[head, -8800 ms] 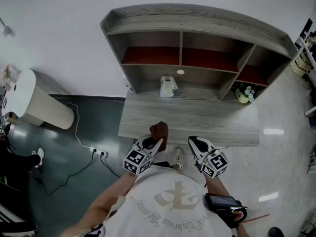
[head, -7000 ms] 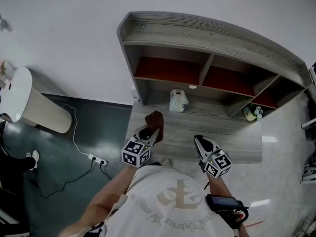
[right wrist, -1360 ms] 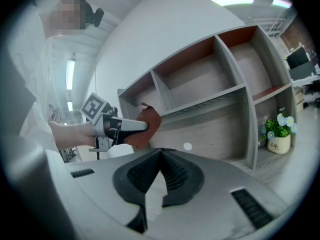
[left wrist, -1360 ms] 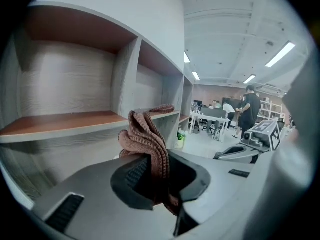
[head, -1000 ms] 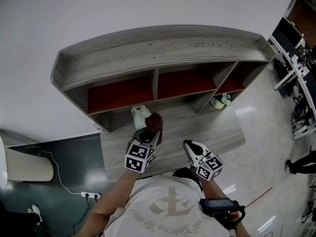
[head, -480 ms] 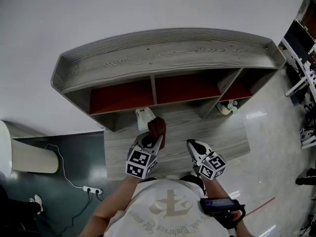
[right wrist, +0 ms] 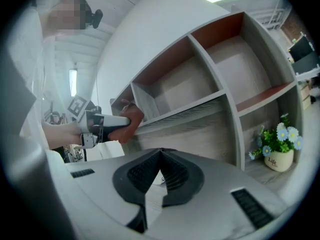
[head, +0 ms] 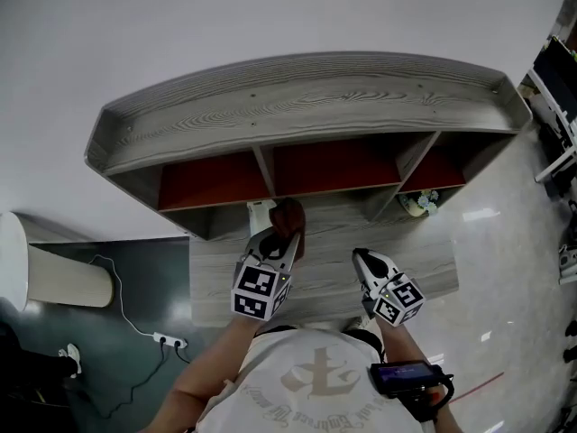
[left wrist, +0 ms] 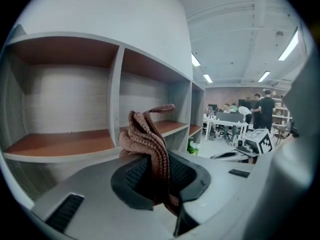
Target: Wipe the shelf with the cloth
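Here the left tool (left wrist: 156, 176) pinches a bunched, ribbed brown cloth (left wrist: 146, 134); the right tool (right wrist: 161, 156) sits closed, empty.

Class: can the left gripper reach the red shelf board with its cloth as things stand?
Probably yes: the left gripper, shut on the cloth, faces the open shelf board; nothing stands between.

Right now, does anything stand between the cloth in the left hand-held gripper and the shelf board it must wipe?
Nothing visible. The brown knitted cloth, clamped in the left hand-held gripper, appears to sit at the front edge of the bare red-brown board of the grey wooden shelf.
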`<state>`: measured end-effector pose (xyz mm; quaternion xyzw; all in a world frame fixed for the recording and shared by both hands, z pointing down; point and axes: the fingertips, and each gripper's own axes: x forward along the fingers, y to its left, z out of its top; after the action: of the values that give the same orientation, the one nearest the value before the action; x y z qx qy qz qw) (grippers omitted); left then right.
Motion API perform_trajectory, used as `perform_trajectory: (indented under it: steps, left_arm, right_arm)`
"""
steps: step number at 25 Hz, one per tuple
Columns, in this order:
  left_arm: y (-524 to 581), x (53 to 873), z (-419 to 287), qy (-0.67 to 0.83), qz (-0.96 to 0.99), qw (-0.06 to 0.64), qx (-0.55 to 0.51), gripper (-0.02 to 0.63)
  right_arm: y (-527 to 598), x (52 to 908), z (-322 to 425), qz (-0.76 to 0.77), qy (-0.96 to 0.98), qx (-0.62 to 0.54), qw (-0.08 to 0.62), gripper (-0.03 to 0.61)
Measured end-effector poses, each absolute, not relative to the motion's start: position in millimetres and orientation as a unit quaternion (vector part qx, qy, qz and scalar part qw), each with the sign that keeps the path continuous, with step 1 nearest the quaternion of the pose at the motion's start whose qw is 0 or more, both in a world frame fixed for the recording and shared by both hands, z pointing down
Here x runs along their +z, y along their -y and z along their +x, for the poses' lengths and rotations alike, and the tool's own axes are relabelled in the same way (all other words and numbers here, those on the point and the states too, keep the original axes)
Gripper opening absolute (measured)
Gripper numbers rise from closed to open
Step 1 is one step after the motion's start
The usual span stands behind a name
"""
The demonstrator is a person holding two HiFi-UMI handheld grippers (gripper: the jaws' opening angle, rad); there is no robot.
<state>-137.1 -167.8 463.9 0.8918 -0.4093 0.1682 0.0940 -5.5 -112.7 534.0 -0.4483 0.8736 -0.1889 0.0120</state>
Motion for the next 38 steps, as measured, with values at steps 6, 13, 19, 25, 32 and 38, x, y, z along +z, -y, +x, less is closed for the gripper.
perform_trajectory:
  steps: [6,13,19,25,32,38]
  left_arm:
    - [215,436,-130,0.491,0.843,0.043,0.213,0.066]
    - [261,426,-116,0.574,0.777,0.042,0.256,0.067]
    - [288,429,-112,0.608,0.738,0.052,0.288,0.068]
    - [303,440,-112,0.632,0.697,0.064,0.333,0.069]
    - [319,458,-113,0.654,0.654,0.083,0.371,0.069]
    - [329,465,-112,0.659,0.656,0.146,0.337,0.067]
  right_arm:
    - [116,536,13,-0.425,-0.884,-0.194,0.011,0.005]
    - [123,534,50,-0.415,-0.888,-0.199,0.021,0.005]
    - [128,539,76,-0.406,-0.890,-0.207,0.029,0.005]
    - [137,538,91,-0.382,-0.900,-0.208,0.031,0.005]
    - [140,539,111,-0.352,-0.912,-0.209,0.028,0.005]
    - [140,539,141,-0.349,-0.913,-0.208,0.028,0.005]
